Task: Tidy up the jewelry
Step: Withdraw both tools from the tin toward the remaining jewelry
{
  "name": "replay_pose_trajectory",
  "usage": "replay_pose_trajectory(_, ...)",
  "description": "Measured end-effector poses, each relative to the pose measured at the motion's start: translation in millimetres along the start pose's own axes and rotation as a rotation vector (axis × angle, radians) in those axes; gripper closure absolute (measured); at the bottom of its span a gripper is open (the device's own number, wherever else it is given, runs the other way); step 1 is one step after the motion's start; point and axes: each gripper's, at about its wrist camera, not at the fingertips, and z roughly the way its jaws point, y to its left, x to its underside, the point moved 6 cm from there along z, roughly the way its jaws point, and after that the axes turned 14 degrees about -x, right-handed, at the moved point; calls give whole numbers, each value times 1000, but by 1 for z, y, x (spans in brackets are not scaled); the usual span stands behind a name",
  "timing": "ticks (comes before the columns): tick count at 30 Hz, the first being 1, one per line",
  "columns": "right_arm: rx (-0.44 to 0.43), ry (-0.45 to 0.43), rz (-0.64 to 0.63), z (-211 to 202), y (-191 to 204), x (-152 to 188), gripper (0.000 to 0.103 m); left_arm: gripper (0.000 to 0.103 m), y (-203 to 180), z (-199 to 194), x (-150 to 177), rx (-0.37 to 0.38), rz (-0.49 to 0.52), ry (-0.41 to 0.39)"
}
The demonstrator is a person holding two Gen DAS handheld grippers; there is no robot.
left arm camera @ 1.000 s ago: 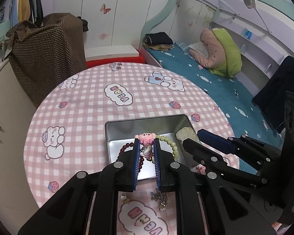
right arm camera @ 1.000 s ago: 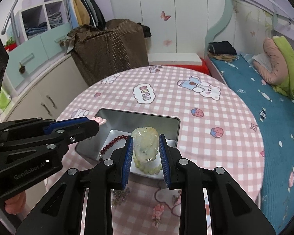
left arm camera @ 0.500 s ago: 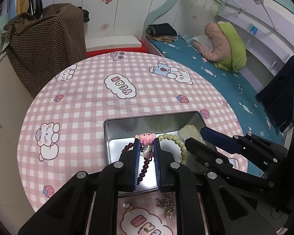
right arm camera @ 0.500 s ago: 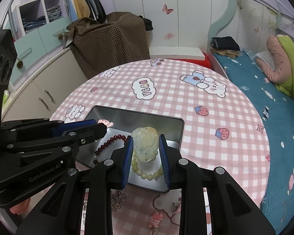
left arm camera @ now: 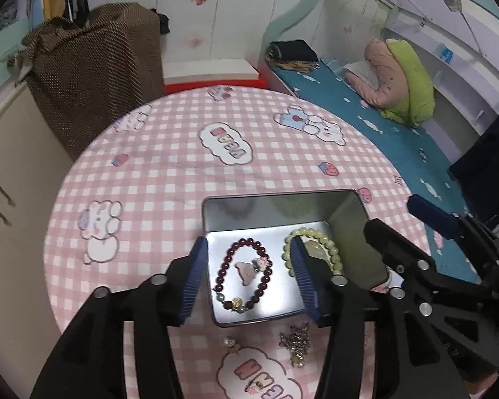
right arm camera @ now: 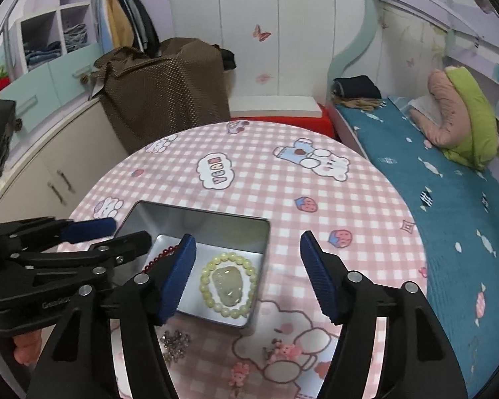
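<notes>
A dark red bead bracelet lies flat on the floor of an open metal tin, with a small pink charm resting inside its loop. Just beside it in the same tin lies a pale green bead bracelet, ringed around a pale jade-like pendant. The tin stands on a round counter covered in pink checked cloth with cartoon bears.

The left gripper hangs over the red bracelet with its blue fingers spread wide, holding nothing. The right gripper hovers at the tin's near right corner, its fingers likewise spread wide and empty; one finger is over the tin, the other over the cloth.

On the cloth in front of the tin lie a tangle of silver chain, a small pearl earring and a little pink figure charm. A bed with a teal sheet runs along the counter's right side, and a brown dotted cloth drapes furniture behind it.
</notes>
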Motion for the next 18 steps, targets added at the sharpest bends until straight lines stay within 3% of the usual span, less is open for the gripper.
replay_pose_trajectory(18,7,-14,26,-23,-2,14,38,47,4,-18,12,-9,-13,-11)
